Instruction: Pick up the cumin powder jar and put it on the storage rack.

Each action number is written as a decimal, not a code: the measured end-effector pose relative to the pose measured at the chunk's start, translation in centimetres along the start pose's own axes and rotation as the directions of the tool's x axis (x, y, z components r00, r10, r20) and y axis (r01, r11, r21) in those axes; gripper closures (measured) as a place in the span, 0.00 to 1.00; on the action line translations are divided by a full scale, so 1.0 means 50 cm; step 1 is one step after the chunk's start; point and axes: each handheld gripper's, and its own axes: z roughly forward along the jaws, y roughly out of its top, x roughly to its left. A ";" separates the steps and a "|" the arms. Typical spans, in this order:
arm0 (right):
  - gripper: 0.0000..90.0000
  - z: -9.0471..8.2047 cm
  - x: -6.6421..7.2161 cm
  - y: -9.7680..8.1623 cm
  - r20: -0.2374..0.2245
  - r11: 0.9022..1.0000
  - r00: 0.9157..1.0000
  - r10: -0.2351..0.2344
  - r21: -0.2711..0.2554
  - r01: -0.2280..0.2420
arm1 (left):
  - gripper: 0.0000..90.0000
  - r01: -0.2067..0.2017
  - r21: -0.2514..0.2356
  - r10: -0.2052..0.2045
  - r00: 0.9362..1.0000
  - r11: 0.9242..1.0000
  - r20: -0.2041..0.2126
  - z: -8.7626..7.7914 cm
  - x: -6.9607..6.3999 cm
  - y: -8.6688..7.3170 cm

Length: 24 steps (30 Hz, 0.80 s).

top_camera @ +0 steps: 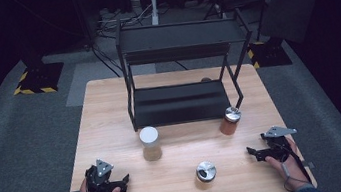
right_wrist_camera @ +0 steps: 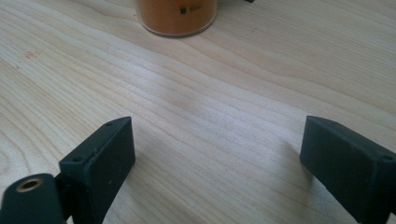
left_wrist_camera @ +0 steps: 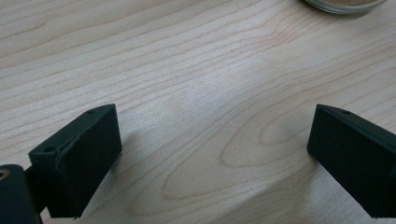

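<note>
Both tools, left (top_camera: 120, 183) and right (top_camera: 256, 152), gaped empty on bench (top_camera: 110, 109); jars (top_camera: 150, 143) likely rigid, slippery, breakable—best gripped mid-body.

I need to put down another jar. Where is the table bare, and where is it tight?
Bare: the left strip beside the black rack, and the near edge between the left gripper and the silver-lidded jar. Also between that jar and the right gripper. Tight: right in front of the rack, by the white-lidded jar and the orange jar.
</note>
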 end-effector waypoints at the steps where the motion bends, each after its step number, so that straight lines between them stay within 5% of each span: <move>1: 0.10 0.000 0.000 0.000 0.001 1.000 1.000 0.001 0.000 -0.001 | 0.03 0.001 0.000 -0.001 1.000 1.000 -0.001 0.000 0.000 0.000; 10: 0.10 0.004 -0.003 0.004 0.003 1.000 1.000 0.002 0.001 -0.002 | 0.09 0.007 0.004 -0.007 1.000 1.000 0.004 -0.005 -0.003 0.006; 17: 0.10 0.004 -0.002 0.004 0.006 1.000 1.000 0.004 0.001 -0.004 | 0.08 -0.006 -0.090 0.010 0.999 0.996 0.048 -0.032 -0.004 0.017; 24: 0.11 0.004 0.000 0.003 0.007 1.000 1.000 0.006 0.000 -0.006 | 0.09 -0.051 -0.183 0.063 0.996 0.982 0.061 -0.083 -0.015 0.044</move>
